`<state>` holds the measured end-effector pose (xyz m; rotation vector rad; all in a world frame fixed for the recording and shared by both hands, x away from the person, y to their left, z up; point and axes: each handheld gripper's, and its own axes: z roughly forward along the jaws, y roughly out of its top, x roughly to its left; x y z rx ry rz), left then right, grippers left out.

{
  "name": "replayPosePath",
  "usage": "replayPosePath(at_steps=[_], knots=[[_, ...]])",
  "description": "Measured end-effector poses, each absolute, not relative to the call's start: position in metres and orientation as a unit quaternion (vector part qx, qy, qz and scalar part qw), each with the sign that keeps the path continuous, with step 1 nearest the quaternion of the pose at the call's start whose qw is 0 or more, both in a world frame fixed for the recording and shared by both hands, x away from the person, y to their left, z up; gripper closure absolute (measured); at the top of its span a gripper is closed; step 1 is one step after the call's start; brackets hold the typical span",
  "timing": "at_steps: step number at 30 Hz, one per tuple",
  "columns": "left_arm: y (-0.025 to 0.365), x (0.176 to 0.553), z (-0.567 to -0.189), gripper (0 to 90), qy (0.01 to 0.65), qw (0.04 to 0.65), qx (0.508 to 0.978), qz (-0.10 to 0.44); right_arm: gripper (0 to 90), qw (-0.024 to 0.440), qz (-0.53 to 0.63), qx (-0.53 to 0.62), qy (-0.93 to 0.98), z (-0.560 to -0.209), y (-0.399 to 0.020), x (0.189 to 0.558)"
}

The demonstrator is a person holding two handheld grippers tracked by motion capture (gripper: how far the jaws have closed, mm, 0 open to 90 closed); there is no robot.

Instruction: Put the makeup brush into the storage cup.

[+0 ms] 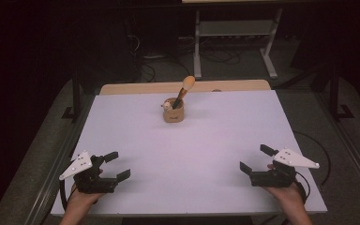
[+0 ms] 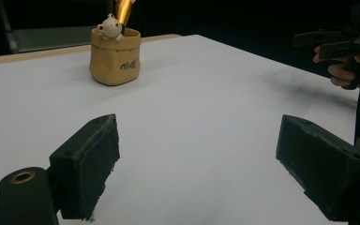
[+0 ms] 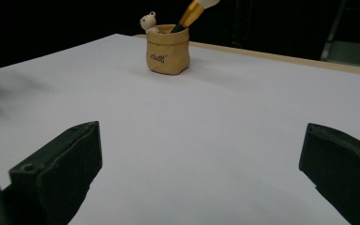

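My left claw (image 1: 114,165) and right claw (image 1: 254,158) are both wide open and hold nothing.

The pot (image 1: 173,111) is my landmark. It stands far from both claws, near the back edge of the white table (image 1: 187,154). A brush (image 1: 183,91) leans in the pot, fluffy end up and tilted right. A tiny bear (image 2: 110,26) sits on the pot's rim. My claws sit low and well apart, one to each side of the pot.
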<state>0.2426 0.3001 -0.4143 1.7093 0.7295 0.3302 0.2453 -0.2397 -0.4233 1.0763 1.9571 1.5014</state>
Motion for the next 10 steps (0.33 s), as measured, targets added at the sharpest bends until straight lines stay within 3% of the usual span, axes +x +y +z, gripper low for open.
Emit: replayPosePath(at_steps=[10], knots=[[0.2981,0.2450,-0.4168,13.1,0.312,0.574,0.745,0.134,0.0,0.226,0.541,0.387,0.712,-0.4239,-0.2402,0.2451]])
